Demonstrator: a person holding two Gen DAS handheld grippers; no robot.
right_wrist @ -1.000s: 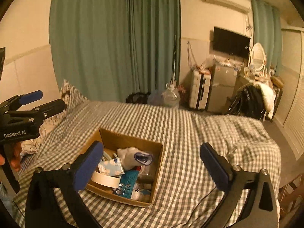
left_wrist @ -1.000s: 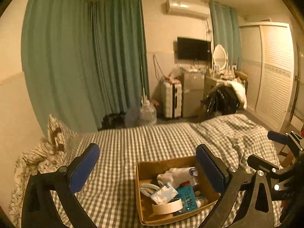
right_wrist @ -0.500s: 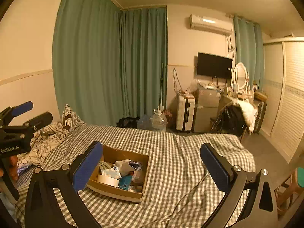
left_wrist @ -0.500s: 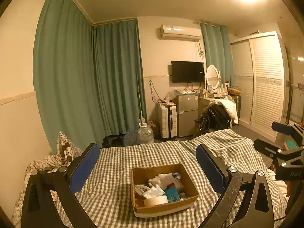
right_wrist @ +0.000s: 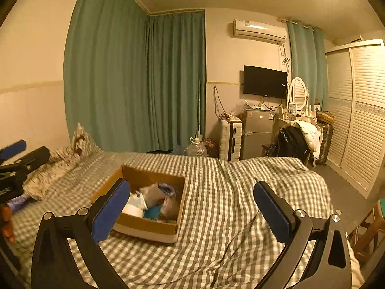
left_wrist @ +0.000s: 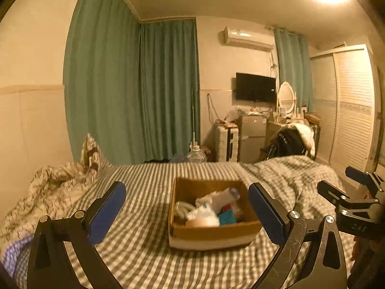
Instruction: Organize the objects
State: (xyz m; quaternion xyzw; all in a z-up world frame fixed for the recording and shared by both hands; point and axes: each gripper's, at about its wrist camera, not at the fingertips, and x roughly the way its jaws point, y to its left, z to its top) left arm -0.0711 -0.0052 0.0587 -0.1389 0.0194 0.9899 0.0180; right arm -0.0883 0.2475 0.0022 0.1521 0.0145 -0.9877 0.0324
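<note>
A brown cardboard box (left_wrist: 211, 231) (right_wrist: 144, 224) sits on the checked bed, filled with several small objects: a tape roll (left_wrist: 202, 221), a teal item (left_wrist: 227, 218), white packets and a white sock-like bundle (right_wrist: 154, 191). My left gripper (left_wrist: 187, 207) is open and empty, held above the bed in front of the box. My right gripper (right_wrist: 192, 204) is open and empty, above the bed to the box's right. Each gripper shows at the edge of the other's view.
The grey checked bedspread (right_wrist: 228, 192) covers the bed. A rumpled patterned quilt and pillow (left_wrist: 55, 187) lie at the left. A cable (right_wrist: 231, 245) trails across the bed. A fridge (right_wrist: 257, 134), suitcase, chair with clothes and wardrobe (right_wrist: 361, 120) stand beyond.
Both grippers have pulled back and up from the box, then dipped slightly toward it again. The box and its contents have not moved. Both stay open.
</note>
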